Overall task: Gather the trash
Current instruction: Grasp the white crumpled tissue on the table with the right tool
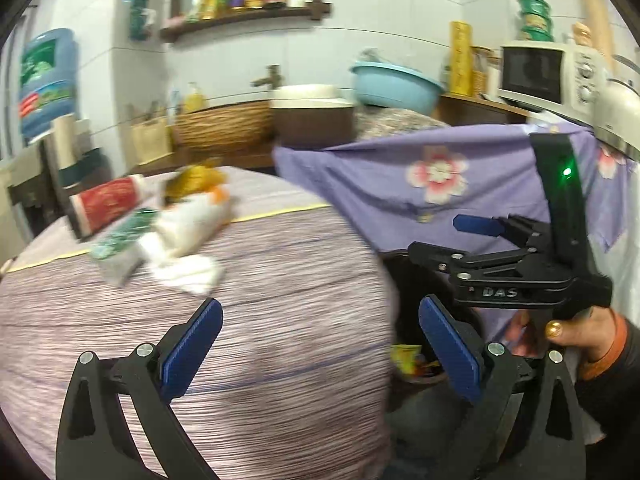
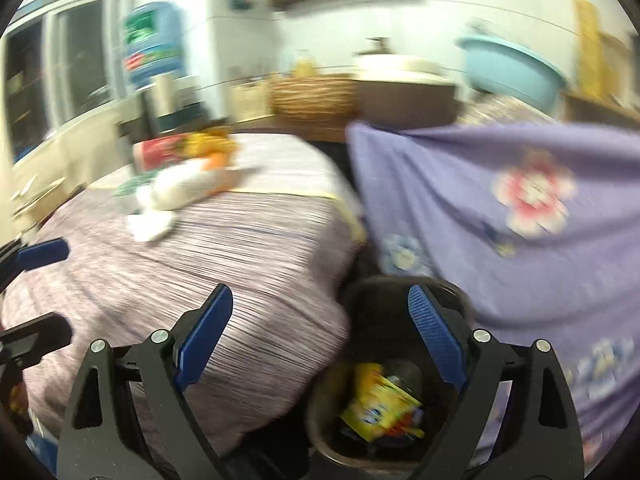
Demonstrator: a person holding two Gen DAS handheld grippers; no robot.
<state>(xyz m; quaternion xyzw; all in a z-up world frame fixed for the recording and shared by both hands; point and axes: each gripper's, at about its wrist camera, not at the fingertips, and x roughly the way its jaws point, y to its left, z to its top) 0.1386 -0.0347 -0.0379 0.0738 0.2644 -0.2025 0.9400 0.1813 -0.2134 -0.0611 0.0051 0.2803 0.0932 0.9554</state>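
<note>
A pile of trash lies at the far side of the striped table: crumpled white tissue (image 1: 188, 248) (image 2: 160, 208), a green-and-white packet (image 1: 120, 244), a red carton (image 1: 108, 202) (image 2: 158, 152) and a yellow wrapper (image 1: 196, 180). A black bin (image 2: 368, 312) stands on the floor right of the table and holds a yellow wrapper (image 2: 380, 404) (image 1: 406, 358). My left gripper (image 1: 320, 348) is open and empty above the table's right edge. My right gripper (image 2: 320, 340) is open and empty above the bin; it also shows in the left wrist view (image 1: 444, 236).
The round table (image 1: 260, 340) has a striped lilac cloth. A purple flowered cloth (image 1: 440, 184) (image 2: 520, 208) hangs right of the bin. Behind are a woven basket (image 1: 224, 126), a sink (image 1: 312, 94), a blue basin (image 1: 396, 84), a microwave (image 1: 548, 74) and a water jug (image 1: 46, 80).
</note>
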